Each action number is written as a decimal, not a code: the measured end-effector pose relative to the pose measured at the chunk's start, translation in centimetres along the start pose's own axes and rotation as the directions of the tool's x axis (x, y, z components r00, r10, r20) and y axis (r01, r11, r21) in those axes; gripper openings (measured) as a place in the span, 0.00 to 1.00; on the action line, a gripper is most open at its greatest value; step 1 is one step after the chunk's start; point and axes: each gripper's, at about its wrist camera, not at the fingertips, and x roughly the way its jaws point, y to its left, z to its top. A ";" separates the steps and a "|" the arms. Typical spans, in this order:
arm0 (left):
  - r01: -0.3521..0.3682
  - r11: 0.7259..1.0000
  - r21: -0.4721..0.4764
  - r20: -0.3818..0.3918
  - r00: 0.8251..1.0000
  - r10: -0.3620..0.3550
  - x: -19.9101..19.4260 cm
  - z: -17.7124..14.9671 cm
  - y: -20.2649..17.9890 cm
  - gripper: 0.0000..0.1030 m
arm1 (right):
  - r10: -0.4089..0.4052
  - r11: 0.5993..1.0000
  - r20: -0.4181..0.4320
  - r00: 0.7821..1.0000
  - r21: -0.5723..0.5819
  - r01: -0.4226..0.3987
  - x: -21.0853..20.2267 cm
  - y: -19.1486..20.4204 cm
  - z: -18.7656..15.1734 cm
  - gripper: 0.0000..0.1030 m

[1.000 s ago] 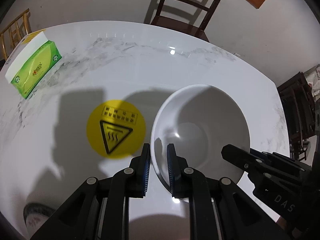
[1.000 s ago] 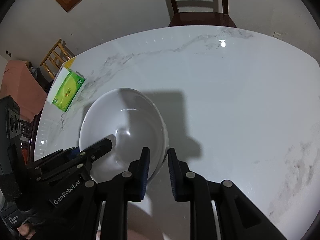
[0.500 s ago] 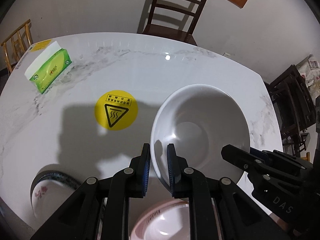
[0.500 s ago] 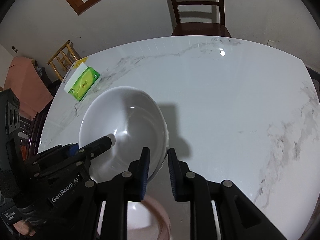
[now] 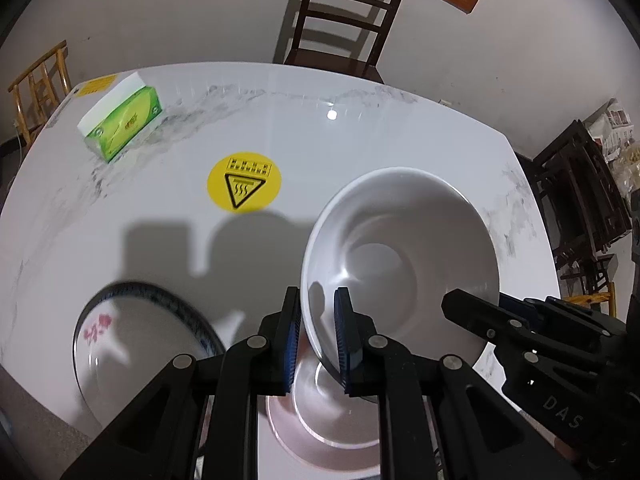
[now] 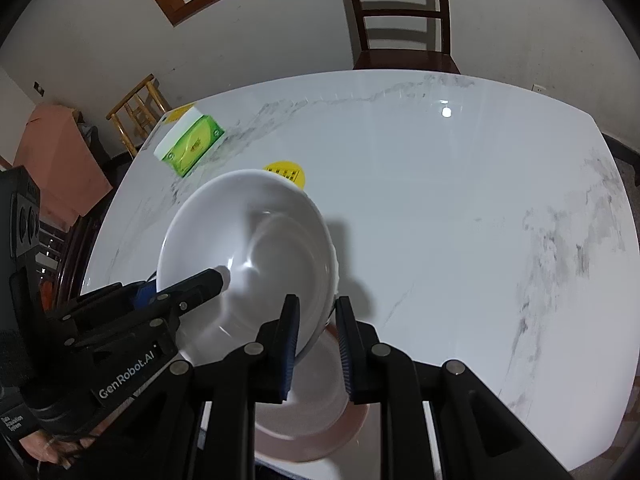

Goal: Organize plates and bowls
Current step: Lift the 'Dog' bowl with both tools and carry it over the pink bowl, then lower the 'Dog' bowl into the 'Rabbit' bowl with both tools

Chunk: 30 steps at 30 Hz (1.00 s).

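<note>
A plain white bowl (image 5: 400,256) hangs above the marble table (image 5: 360,140), held by both grippers on opposite sides of its rim. My left gripper (image 5: 317,300) is shut on the near left rim. My right gripper (image 6: 317,304) is shut on the bowl's (image 6: 248,248) right rim. Each view also shows the other gripper's finger: the right one (image 5: 480,320) and the left one (image 6: 200,284). Under the bowl, near the table's front edge, lies a pink dish (image 5: 332,424), also seen from the right (image 6: 320,424). A blue-rimmed flowered plate (image 5: 140,340) sits to its left.
A green tissue box (image 5: 122,126) lies at the far left of the table, and a round yellow warning sticker (image 5: 244,182) marks the middle. A dark wooden chair (image 5: 340,20) stands behind the table. More dark furniture (image 5: 580,200) stands at the right.
Both grippers have carried the white bowl up and back toward the table's near edge. The pink dish and the flowered plate have come into view below.
</note>
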 end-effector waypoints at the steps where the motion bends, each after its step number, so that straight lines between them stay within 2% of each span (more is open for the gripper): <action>1: 0.001 1.000 0.000 -0.005 1.000 -0.001 -0.1 -0.5 0.1 0.13 | 0.001 1.000 -0.003 1.000 0.001 -0.001 0.0 0.1 -0.4 0.19; 12: 0.009 1.000 -0.002 -0.055 0.998 -0.009 0.2 -4.7 0.6 0.13 | 0.008 1.000 -0.058 0.998 0.015 -0.007 0.8 0.2 -5.1 0.19; 30: 0.004 1.000 -0.013 -0.117 0.993 -0.006 2.0 -7.3 0.6 0.13 | 0.003 0.999 -0.109 0.994 0.032 0.000 2.4 -0.2 -7.5 0.19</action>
